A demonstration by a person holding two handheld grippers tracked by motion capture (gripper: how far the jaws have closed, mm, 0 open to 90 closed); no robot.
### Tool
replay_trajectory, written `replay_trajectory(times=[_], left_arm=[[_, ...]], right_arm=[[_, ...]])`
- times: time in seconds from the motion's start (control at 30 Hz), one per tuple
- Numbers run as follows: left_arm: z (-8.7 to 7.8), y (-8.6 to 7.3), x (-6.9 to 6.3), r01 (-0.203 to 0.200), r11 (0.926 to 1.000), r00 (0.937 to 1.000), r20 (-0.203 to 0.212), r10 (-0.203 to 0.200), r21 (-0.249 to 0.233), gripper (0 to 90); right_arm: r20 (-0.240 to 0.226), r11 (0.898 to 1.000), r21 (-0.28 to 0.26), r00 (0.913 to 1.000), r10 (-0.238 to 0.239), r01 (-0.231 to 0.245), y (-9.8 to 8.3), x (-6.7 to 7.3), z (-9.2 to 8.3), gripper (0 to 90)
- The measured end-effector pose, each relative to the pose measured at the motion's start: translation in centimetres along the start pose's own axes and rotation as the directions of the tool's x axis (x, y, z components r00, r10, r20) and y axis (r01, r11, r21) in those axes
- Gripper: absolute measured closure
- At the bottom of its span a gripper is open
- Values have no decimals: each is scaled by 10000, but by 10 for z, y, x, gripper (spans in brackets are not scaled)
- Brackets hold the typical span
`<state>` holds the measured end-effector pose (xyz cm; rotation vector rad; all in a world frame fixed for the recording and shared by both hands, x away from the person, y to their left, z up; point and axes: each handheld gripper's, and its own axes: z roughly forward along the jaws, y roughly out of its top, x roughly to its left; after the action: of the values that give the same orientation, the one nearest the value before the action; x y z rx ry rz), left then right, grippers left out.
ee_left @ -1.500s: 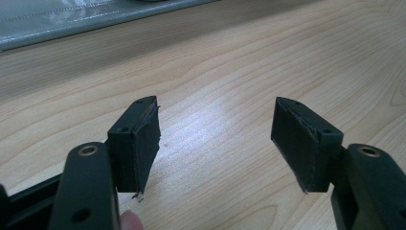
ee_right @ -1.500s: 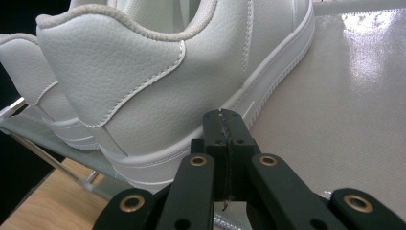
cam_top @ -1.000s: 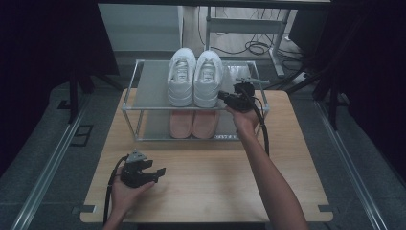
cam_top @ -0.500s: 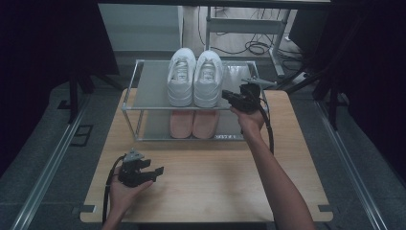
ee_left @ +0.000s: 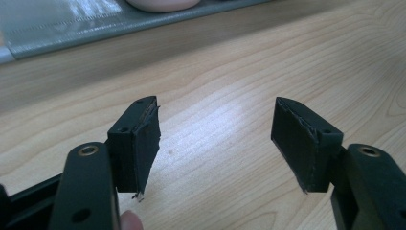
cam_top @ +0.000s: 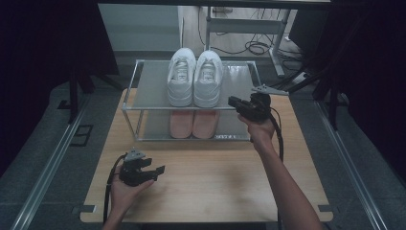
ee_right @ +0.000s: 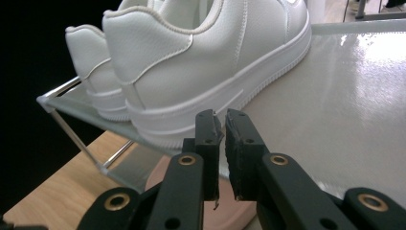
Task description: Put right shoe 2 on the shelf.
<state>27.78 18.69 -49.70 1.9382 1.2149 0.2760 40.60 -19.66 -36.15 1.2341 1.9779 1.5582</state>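
On the near left of the counter [cam_top: 215, 191], the left gripper [cam_top: 155, 171] rests in the person's hand with its jaws wide and nothing between them. At centre, a two-tier rack [cam_top: 153, 86] carries a pair of white sneakers [cam_top: 195, 76] on its top shelf, side by side and touching, heels toward the person; a pink pair [cam_top: 193, 123] sits on the shelf below. To the right, the right gripper [cam_top: 233, 101] hovers just beside the right white sneaker [ee_right: 210, 62], jaws narrow with a slim gap, having just been opening, nothing between them. Judged step: approach for a grasp. The next move calls for wider jaws and a line onto the heel. The sneaker appears clean, smooth, firm-soled.
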Motion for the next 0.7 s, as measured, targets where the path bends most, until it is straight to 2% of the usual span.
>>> replay_trajectory(times=[0.33,0.7], left_arm=[[-1,-2,-1,-119,9999,9999,47,118,18,343],[-2,-4,-2,14,10000,10000,-76,-14,35,343]], right_arm=[[-385,10000,-18,9992,-48,48,-29,-7,-34,773],[-437,10000,54,9990,67,-65,-79,-28,-63,696]])
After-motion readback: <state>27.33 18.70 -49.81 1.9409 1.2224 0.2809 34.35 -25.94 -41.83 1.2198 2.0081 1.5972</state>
